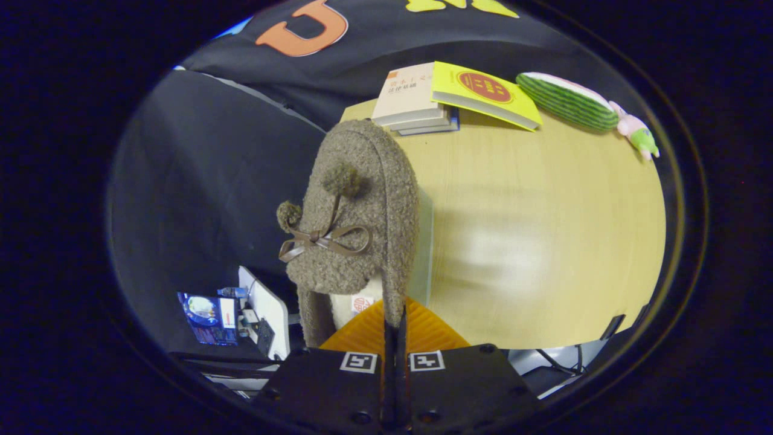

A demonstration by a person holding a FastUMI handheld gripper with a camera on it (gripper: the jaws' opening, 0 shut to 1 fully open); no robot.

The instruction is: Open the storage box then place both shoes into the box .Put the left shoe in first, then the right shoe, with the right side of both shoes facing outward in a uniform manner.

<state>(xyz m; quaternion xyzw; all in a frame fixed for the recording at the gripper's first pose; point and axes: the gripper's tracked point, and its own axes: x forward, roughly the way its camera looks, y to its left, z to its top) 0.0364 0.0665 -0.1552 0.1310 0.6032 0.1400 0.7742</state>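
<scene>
The gripper (395, 326) has its 2 fingers pressed together on the rim of 1 fuzzy brown slipper (356, 223), which hangs lifted just ahead of them, toe at 12 o'clock. Whether it is the left or right shoe cannot be told. Judging from this, a shoe is in transit; its placement is not yet done.

The slipper is nubbly boucle fleece with 2 pompoms and a glossy ribbon bow (323, 240). Behind it, at 3 o'clock, stands a pale translucent panel (423, 254), probably the storage box. Beyond lies the smooth wooden table (543, 241), stacked books (416, 99) and a striped watermelon plush (564, 99).
</scene>
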